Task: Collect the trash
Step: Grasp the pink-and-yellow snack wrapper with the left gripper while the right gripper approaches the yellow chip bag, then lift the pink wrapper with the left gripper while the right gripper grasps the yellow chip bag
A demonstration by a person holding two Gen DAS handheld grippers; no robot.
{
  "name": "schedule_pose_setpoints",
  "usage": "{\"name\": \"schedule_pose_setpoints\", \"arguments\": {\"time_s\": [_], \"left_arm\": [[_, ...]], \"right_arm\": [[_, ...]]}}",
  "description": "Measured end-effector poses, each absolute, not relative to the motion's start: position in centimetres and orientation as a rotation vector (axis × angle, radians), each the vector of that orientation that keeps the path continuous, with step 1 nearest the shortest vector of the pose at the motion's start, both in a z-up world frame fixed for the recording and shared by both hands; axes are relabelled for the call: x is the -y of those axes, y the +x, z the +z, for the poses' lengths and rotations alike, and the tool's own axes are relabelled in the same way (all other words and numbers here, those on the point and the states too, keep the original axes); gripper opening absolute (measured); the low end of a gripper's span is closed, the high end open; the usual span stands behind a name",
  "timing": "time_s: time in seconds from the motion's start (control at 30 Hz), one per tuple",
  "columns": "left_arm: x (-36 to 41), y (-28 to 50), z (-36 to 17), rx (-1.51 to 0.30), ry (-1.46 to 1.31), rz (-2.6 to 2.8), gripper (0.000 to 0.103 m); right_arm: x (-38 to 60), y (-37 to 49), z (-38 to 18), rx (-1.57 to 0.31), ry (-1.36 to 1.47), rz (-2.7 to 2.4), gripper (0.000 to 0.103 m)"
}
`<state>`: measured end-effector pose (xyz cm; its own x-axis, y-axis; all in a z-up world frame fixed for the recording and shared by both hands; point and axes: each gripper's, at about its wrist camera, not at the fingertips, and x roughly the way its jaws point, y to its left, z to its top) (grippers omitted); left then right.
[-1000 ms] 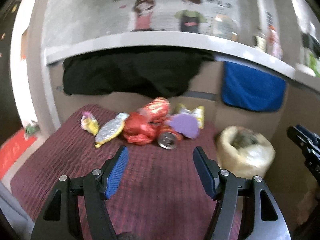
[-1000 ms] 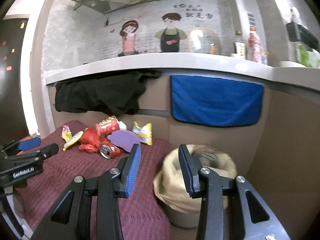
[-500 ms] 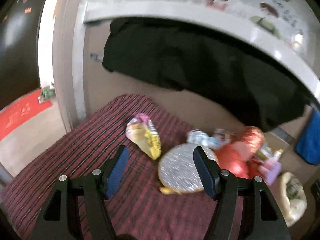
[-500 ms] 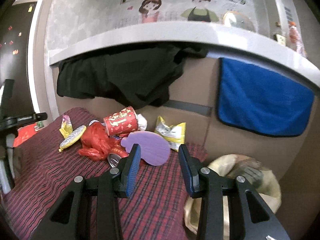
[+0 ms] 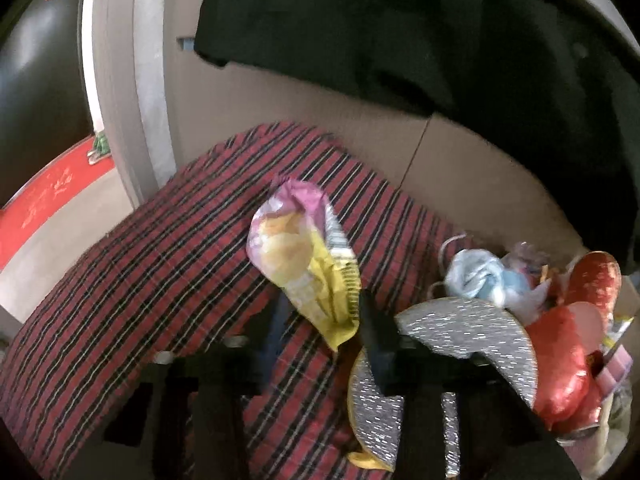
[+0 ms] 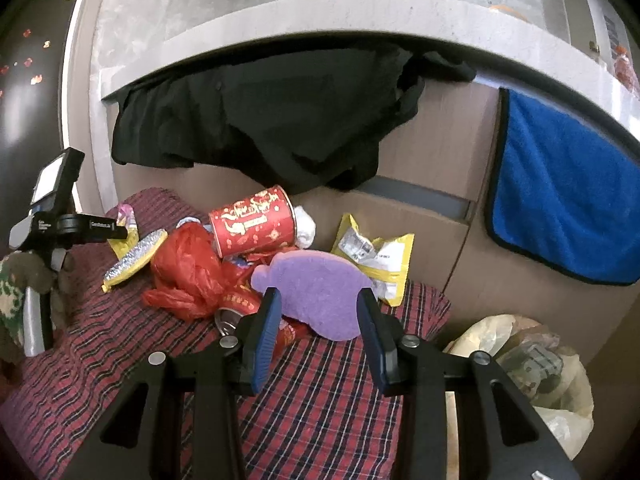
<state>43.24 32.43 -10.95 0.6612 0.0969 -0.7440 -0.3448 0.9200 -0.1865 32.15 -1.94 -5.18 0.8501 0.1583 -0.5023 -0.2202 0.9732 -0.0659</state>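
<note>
Ahead of the left gripper (image 5: 320,320), bare plaid cloth (image 5: 140,280) lies open to its left; the silver disc (image 5: 460,332) crowds its right finger. Before the right gripper (image 6: 318,326) the purple foam piece (image 6: 316,292) spans the jaw gap – red can (image 6: 254,226) and red bag (image 6: 188,272) behind-left, lined bin (image 6: 528,356) (lower right) blocking that side.

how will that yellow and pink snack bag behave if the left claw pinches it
The snack bag looks empty and crumpled, so it is probably very light and floppy and will likely sag from the left claw. Its glossy film may slip, so pinching a crumpled fold seems safer.
</note>
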Motion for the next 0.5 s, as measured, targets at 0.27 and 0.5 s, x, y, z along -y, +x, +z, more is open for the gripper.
{"name": "schedule_pose_setpoints", "arguments": {"time_s": [0.27, 0.5], "left_arm": [[-32.5, 38.4, -7.7, -0.662, -0.307, 0.164, 0.013], [-28.6, 31.4, -5.0, -0.598, -0.207, 0.046, 0.013]], "right_arm": [[1.7, 31.8, -4.5, -0.499, -0.129, 0.205, 0.037], [1.0, 32.3, -4.7, -0.519, -0.111, 0.282, 0.037]]}}
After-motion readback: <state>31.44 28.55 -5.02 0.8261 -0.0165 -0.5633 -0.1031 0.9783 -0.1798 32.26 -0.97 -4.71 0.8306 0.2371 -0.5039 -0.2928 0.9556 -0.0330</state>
